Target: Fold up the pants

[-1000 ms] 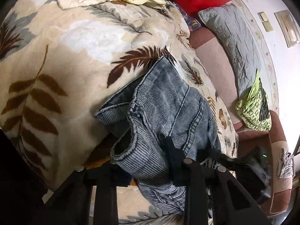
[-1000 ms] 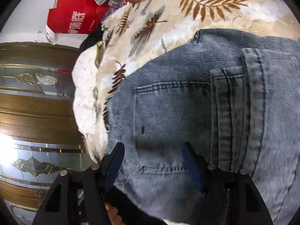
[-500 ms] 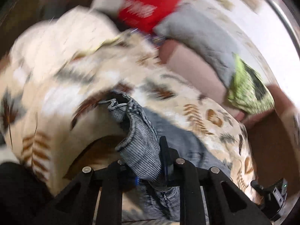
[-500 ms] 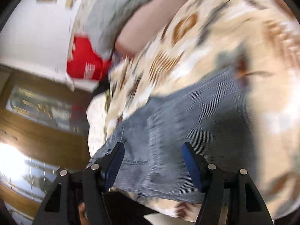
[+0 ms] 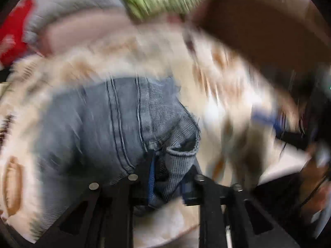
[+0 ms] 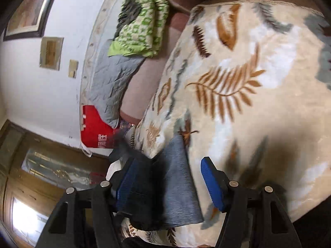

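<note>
Grey-blue denim pants (image 5: pixel 115 124) lie on a cream blanket with a leaf print (image 5: pixel 223 95). The left wrist view is motion-blurred. My left gripper (image 5: pixel 167 177) is shut on a bunched edge of the pants. In the right wrist view only a narrow strip of the pants (image 6: pixel 178 188) shows, lying on the blanket (image 6: pixel 248 82) between the blue pads (image 6: pixel 211 184). My right gripper (image 6: pixel 167 186) is open, with the denim strip passing through the gap; I cannot tell whether the pads touch it.
A green patterned cloth (image 6: pixel 140 20), a grey quilted pad (image 6: pixel 111 78) and a red bag (image 6: pixel 95 128) lie along the white wall beyond the blanket. A wooden glazed door (image 6: pixel 41 175) stands at the left. The blanket's edge drops off at the right.
Both grippers have swung quickly across the bed. The left one has carried the gripped pants edge over. The right one now sees mostly blanket, with only a strip of denim between its open fingers.
</note>
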The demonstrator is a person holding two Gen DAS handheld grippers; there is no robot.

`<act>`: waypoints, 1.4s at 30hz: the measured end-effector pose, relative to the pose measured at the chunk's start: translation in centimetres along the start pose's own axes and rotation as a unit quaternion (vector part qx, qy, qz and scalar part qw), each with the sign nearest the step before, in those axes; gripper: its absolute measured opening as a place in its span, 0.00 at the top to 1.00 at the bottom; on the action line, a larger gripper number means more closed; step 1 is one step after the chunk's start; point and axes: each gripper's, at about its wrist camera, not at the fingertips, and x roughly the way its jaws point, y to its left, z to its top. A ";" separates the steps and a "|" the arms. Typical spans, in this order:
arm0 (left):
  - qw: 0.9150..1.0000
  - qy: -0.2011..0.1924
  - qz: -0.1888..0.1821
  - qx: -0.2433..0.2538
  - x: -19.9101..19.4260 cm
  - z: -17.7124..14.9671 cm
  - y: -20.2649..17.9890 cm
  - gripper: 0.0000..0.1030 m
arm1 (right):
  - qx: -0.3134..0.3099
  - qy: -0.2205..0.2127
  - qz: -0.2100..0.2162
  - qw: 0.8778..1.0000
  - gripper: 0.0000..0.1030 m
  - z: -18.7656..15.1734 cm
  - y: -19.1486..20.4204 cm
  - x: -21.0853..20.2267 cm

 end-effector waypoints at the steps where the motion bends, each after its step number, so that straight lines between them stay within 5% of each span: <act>1: 1.000 -0.012 0.010 0.008 0.0 -0.4 -0.2 0.77 | 0.001 0.002 -0.003 1.000 0.34 -0.1 -0.2 0.1; 5: 0.998 -0.036 -0.051 0.000 -4.5 0.3 0.7 0.44 | -0.008 0.013 -0.022 1.000 0.34 -0.2 -0.4 0.4; 9: 0.988 -0.129 -0.077 -0.018 -11.4 -0.9 3.8 0.26 | -0.049 0.037 -0.008 0.998 0.34 -1.4 2.4 1.4; 13: 0.982 -0.168 -0.016 -0.088 -13.7 -2.4 10.0 0.24 | -0.088 0.091 0.033 0.991 0.34 -3.4 6.5 3.3; 16: 0.979 -0.120 0.019 -0.163 -11.0 -2.5 14.5 0.24 | -0.065 0.141 0.069 0.986 0.34 -4.8 7.7 6.0; 17: 0.979 -0.104 0.018 -0.175 -10.1 -3.0 15.2 0.24 | -0.057 0.152 0.051 0.985 0.34 -5.4 7.3 7.0; 20: 0.986 -0.022 0.021 -0.166 -5.6 -4.4 15.3 0.24 | -0.040 0.173 -0.094 0.980 0.34 -7.0 3.3 9.2; 21: 0.984 0.003 0.022 -0.175 -4.0 -5.3 15.3 0.24 | -0.020 0.171 -0.091 0.981 0.37 -7.4 1.9 9.1; 23: 0.981 -0.024 0.012 -0.195 -4.6 -5.9 16.1 0.23 | 0.010 0.147 -0.070 0.987 0.38 -7.4 1.4 7.5; 26: 0.980 -0.033 0.010 -0.196 -5.8 -6.0 16.2 0.24 | -0.034 0.113 -0.082 0.990 0.37 -7.1 4.1 5.2; 32: 0.982 -0.061 0.020 -0.177 -7.2 -5.5 15.1 0.24 | 0.011 0.145 -0.024 0.989 0.37 -8.9 4.9 5.7; 35: 0.984 -0.042 0.031 -0.170 -5.6 -5.4 14.8 0.24 | 0.030 0.156 -0.035 0.987 0.37 -9.5 3.5 7.4; 42: 0.984 -0.064 0.045 -0.158 -6.5 -4.8 13.9 0.24 | 0.075 0.133 -0.061 0.986 0.37 -8.9 1.0 7.8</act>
